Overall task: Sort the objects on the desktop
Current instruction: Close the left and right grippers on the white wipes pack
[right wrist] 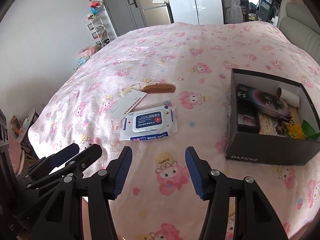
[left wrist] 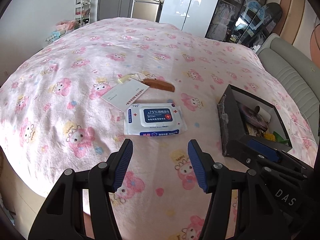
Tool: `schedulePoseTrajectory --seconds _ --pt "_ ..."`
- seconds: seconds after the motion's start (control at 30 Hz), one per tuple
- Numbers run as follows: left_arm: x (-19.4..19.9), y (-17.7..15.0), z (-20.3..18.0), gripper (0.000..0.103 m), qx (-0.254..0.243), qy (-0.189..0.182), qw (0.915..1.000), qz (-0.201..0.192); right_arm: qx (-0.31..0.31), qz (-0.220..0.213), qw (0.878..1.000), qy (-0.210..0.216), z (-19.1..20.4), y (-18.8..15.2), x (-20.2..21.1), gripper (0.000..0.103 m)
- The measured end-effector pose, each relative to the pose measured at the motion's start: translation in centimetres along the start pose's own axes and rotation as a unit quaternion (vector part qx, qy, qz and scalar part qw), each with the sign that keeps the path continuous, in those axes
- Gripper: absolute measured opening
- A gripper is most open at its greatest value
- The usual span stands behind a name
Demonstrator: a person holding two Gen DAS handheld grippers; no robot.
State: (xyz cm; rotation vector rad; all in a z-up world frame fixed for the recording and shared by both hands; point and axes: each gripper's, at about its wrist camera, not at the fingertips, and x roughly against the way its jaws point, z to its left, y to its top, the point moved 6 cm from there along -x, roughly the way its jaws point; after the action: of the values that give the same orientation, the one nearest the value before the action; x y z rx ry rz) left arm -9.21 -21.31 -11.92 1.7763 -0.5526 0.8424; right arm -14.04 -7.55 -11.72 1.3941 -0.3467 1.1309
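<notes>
Hovering over the bed [left wrist: 60, 64], your left gripper [left wrist: 160, 166] and right gripper [right wrist: 159, 172] have fingers spread, empty; wipes pack [left wrist: 154, 120] mid-bed, touching card [left wrist: 125, 94]; comb [left wrist: 159, 84] beyond; box [right wrist: 266, 150] toward the right edge.

A pale pink blanket [left wrist: 84, 64] printed with darker pink cartoon characters, small yellow crowns and blue flowers; on it, a white wipes pack [left wrist: 154, 120] with a navy label and red crosses, a white card [left wrist: 126, 94] and a brown wooden comb [left wrist: 159, 84]. A black box [right wrist: 266, 150] has a white interior and pale lettering; both grippers [left wrist: 160, 164] [right wrist: 159, 170] are black with blue ribbed pads.
</notes>
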Motion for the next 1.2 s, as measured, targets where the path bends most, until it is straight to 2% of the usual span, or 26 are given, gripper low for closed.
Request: schedulePoseTrajectory --seconds 0.17,0.27,0.37,0.5,0.73,0.87,0.97,1.0,1.03,1.13,1.2 --pt "-3.1 1.0 1.1 0.058 0.004 0.0 0.9999 0.016 0.006 0.001 1.0 -0.013 0.2 1.1 -2.3 0.052" --pt "-5.6 1.4 1.8 0.058 0.016 -0.015 0.9993 0.029 0.003 0.007 1.0 -0.019 0.0 1.7 -4.2 0.052" --pt "-7.8 1.8 2.5 0.058 0.027 -0.028 0.9991 0.015 0.006 0.017 1.0 -0.018 -0.4 2.4 -6.7 0.052" --pt "-11.2 1.7 3.7 0.059 0.051 -0.036 0.9976 0.03 0.028 0.034 0.999 -0.019 -0.4 3.2 -10.0 0.052" --pt "-16.3 2.1 5.9 0.059 0.073 -0.024 0.9954 0.058 0.024 0.071 0.997 -0.024 -1.8 3.4 -15.7 0.052" --pt "-18.2 1.7 6.7 0.059 0.091 -0.008 0.9934 0.068 0.033 0.092 0.994 -0.051 -3.3 3.7 -19.2 0.052" --pt "-19.7 1.4 7.3 0.063 0.103 -0.012 0.9917 0.076 0.026 0.11 0.993 -0.04 -4.0 3.8 -21.0 0.052" --pt "-20.2 1.3 7.5 0.069 0.108 -0.017 0.9909 0.079 0.024 0.108 0.993 -0.029 -4.0 3.9 -21.3 0.055" --pt "-20.5 1.2 7.6 0.072 0.115 -0.028 0.9896 0.082 0.023 0.107 0.994 -0.019 -4.0 4.0 -21.6 0.063" --pt "-21.2 1.0 7.7 0.073 0.124 -0.042 0.9875 0.088 0.03 0.11 0.993 0.006 -3.8 4.0 -22.6 0.07" --pt "-21.4 1.2 7.5 0.073 0.121 -0.05 0.9877 0.085 0.026 0.113 0.993 0.013 -3.8 4.1 -22.9 0.071"
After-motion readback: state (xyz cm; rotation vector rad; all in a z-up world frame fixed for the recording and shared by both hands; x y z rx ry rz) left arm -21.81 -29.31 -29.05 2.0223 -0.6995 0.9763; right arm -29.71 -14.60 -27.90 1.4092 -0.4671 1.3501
